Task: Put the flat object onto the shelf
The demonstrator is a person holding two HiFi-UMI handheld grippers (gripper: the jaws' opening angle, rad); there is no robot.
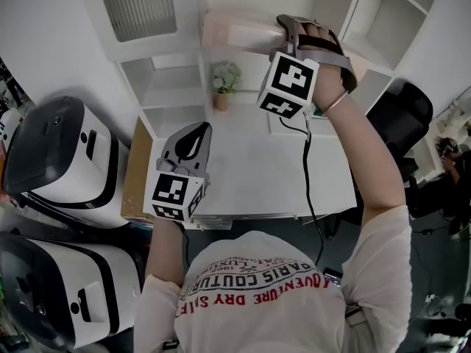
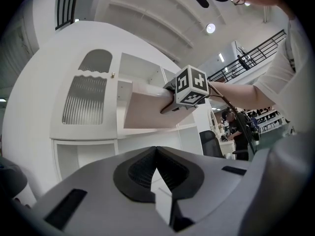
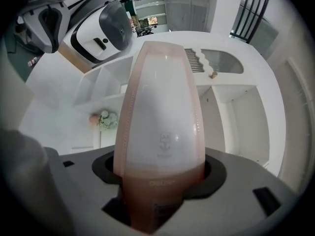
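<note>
The flat object is a pale pink, thin panel held up high in front of the white shelf unit. My right gripper is shut on its near end. In the right gripper view the pink panel runs straight out from between the jaws toward the shelf compartments. The left gripper view shows the panel level beside an open shelf bay. My left gripper hangs lower, over the white table, shut with nothing in it.
A small potted flower stands at the back of the table, below the panel. Two large white machines sit to the left. A black chair is at the right, and a second shelf unit rises behind it.
</note>
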